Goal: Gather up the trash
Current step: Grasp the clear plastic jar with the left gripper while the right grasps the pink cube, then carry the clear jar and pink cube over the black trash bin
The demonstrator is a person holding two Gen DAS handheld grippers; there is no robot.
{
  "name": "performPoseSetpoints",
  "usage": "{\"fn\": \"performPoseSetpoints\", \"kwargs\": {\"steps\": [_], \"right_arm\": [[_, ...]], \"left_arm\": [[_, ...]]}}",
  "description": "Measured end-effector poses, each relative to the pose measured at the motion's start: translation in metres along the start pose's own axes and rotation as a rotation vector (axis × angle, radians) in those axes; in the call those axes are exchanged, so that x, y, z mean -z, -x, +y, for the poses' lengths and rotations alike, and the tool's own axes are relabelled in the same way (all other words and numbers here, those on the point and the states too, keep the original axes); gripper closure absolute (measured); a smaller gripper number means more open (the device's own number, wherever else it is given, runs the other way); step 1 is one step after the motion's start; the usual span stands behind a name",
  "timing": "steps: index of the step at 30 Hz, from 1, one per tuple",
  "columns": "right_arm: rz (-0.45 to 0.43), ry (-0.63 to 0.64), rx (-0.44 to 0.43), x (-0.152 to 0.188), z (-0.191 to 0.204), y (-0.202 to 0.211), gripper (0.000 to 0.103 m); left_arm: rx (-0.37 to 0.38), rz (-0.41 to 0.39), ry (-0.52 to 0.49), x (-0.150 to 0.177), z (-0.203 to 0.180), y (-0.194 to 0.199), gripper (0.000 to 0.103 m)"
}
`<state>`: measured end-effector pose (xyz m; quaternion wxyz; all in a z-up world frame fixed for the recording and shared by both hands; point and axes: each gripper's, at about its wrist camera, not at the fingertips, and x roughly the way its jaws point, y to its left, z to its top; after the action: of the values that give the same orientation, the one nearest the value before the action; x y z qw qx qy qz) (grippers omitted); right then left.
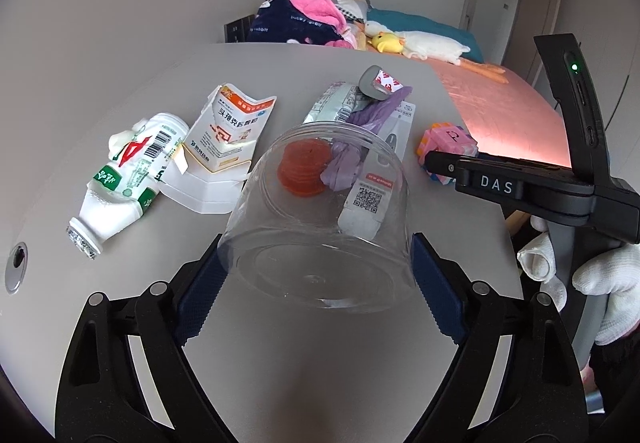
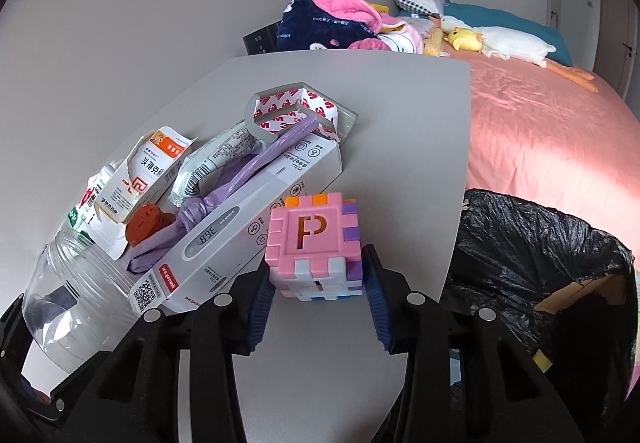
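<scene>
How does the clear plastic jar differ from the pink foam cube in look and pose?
The jar is see-through and round; the cube is opaque, pink with purple, white and orange pieces. The jar lies on its side, its base toward the left tongs; the cube sits flat, a cut-out letter P on top. The jar looks wider than the cube. Both rest on the grey table, each between a pair of tongs.

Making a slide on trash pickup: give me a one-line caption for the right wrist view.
Right gripper closes on a pink foam puzzle cube beside a black-lined trash bin.
</scene>
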<state>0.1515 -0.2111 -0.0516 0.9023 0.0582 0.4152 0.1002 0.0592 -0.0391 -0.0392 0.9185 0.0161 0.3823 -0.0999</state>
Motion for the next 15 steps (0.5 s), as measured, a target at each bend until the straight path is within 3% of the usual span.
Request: {"fn": "performPoseSetpoints", "kwargs": {"steps": [15], "right_arm": [[-0.049,-0.004,-0.031,0.012,0.001,0.049,0.060]], "left_arm": [[-0.039,-0.074,0.030,0.012,0.003,0.049,0.017]]}}
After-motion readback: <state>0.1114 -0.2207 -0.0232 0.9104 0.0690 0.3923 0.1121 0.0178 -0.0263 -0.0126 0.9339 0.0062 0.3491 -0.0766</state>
